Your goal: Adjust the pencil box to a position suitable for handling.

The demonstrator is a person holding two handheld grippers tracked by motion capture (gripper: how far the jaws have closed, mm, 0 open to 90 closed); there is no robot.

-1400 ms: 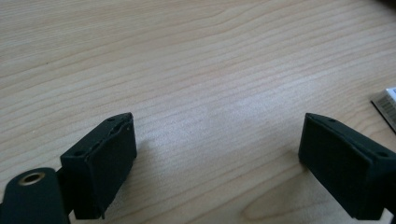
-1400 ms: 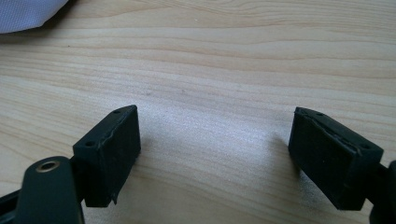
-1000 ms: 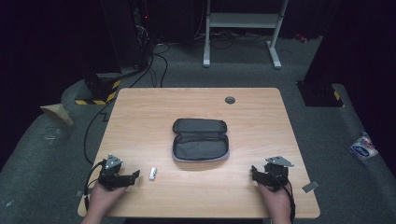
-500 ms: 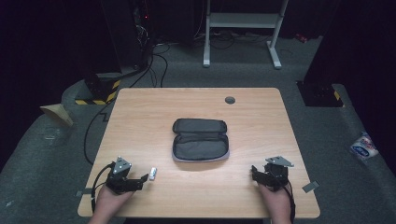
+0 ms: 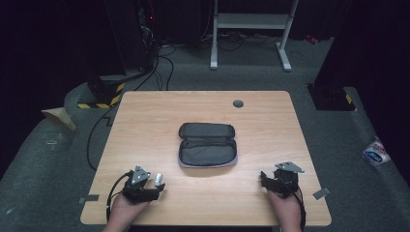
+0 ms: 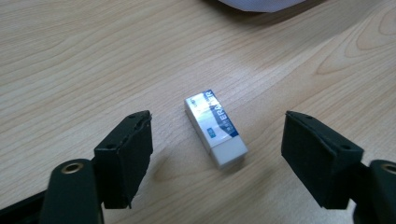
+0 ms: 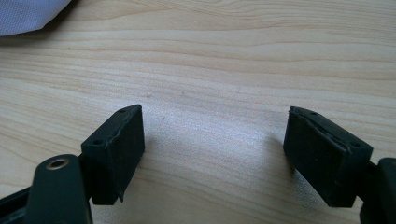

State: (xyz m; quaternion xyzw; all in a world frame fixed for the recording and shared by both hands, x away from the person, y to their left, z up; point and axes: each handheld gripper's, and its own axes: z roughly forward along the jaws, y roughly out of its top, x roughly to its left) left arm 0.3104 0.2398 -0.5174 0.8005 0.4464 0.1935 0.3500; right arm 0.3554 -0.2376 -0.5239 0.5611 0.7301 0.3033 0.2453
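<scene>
Left gripper view: white eraser (image 6: 215, 128) with blue sleeve lies flat on wooden table (image 6: 70, 56), centre of frame, between jaws, touching neither. Left gripper (image 6: 217, 154) jaws apart, just been closing around eraser. High view: eraser at lower left, just beside left gripper; open grey pencil case (image 5: 208, 144) at table centre. Right gripper (image 7: 212, 154) wide, nothing between jaws, lower right of high view.

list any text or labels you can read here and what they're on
"ERASER": printed in large letters on the blue and white sleeve of the eraser, which lies on the table; the middle letters are washed out by glare.
Small print at both ends of that sleeve: too small to read.
Blue and white packet on the floor: it carries a logo, too blurred to read.
Pencil case: no text visible.
</scene>
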